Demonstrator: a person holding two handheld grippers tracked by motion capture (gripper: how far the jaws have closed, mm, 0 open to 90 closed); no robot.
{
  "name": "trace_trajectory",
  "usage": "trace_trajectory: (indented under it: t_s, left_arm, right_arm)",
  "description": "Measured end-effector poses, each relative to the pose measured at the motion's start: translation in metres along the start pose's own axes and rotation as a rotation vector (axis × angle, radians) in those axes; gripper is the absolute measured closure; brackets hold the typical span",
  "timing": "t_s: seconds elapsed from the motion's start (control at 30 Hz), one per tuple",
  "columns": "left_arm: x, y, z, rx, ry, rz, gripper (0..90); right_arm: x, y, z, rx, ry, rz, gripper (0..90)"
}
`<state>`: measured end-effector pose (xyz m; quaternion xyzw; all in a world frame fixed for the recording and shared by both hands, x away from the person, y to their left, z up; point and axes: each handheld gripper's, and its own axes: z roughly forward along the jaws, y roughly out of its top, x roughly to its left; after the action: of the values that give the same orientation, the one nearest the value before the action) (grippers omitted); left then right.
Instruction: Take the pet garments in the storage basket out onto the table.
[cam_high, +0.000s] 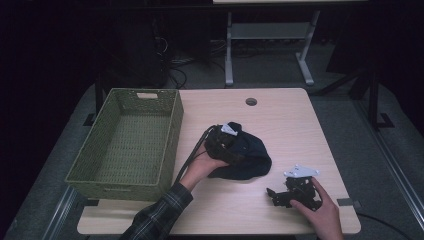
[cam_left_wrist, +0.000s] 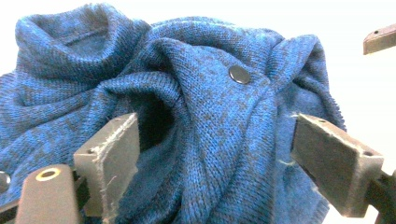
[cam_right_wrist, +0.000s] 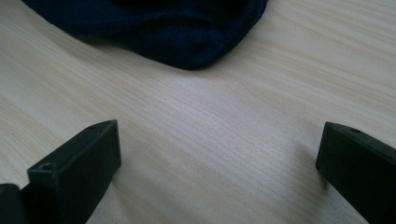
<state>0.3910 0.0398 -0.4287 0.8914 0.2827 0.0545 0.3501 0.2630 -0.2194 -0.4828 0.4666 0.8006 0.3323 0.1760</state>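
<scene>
Garment: a crumpled blue knit garment (cam_high: 246, 156) lies bunched near the middle of the wooden table (cam_high: 280, 120), just right of the basket
Button: a dark round button (cam_left_wrist: 239, 74) shows on its folds in the left gripper view
Left gripper: the left gripper (cam_left_wrist: 215, 154) is at the garment's left side, jaws spread wide with knit folds between them, not clamped
Right gripper: the right gripper (cam_right_wrist: 219, 172) sits low over bare wood near the table's front right, jaws wide apart, holding nothing, the garment's edge just ahead
Basket: a green woven basket (cam_high: 170, 145) stands on the table's left part
</scene>
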Motion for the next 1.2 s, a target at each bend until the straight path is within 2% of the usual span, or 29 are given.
trace_trajectory:
  t_s: [0.23,0.27,0.4,0.5,0.67,0.87,1.2]
  left_arm:
    - [-0.003,0.001,-0.008,0.011,0.014,0.018,14.1]
    - [-0.004,0.001,-0.012,0.005,0.026,0.027,14.1]
    - [-0.006,0.002,-0.021,-0.017,0.026,0.02,14.0]
    - [-0.007,0.003,-0.026,-0.026,0.027,0.029,14.0]
    - [-0.009,0.001,-0.035,-0.03,0.024,0.027,14.1]
    - [-0.01,-0.008,-0.048,-0.037,0.028,0.022,14.1]
    - [-0.014,-0.03,-0.054,-0.03,0.035,0.007,14.1]
  right_arm:
    - [0.0,0.0,0.0,0.0,-0.001,0.0,0.0]
    - [0.0,0.0,0.0,0.001,-0.001,-0.001,0.0]
    - [0.0,0.0,0.0,0.0,0.0,0.003,0.0]
    - [0.0,0.0,0.0,0.001,0.0,0.003,0.0]
    - [0.0,0.0,0.0,0.004,0.001,0.003,0.0]
    - [0.0,0.0,0.0,0.002,0.001,0.003,0.0]
    - [0.0,0.0,0.0,0.003,0.001,0.003,0.0]
